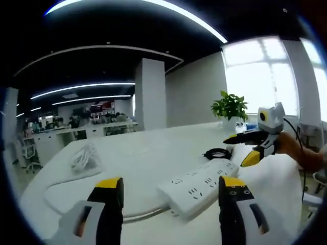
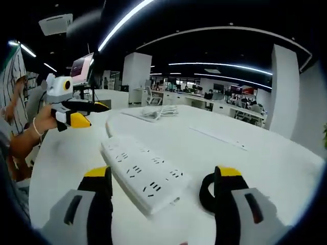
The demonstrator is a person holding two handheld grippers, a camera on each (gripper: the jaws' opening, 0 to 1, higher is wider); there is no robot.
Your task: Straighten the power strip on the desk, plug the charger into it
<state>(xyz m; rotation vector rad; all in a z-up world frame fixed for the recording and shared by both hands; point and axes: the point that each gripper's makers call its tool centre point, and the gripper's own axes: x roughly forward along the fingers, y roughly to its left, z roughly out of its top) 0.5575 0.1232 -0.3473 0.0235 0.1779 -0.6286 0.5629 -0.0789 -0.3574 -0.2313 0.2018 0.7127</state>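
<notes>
**A:** How are the grippers held?

**B:** The left gripper [image 1: 171,191] is held low over the desk [image 1: 148,153], jaws spread wide apart with nothing clamped. The right gripper [image 2: 162,184] is held the same way, jaws parted and empty. In the left gripper view, the right gripper is seen off to the right, gripped by a hand [image 1: 294,148].

**A:** And the power strip?

**B:** The white power strip [image 1: 202,184] is laid flat on the desk, angled, just past the left gripper's tips. In the right gripper view it's seen between the jaws, with a coiled black cable [image 2: 207,191] beside the right jaw. A white cord bundle [image 1: 84,155] is left well apart from it.
</notes>
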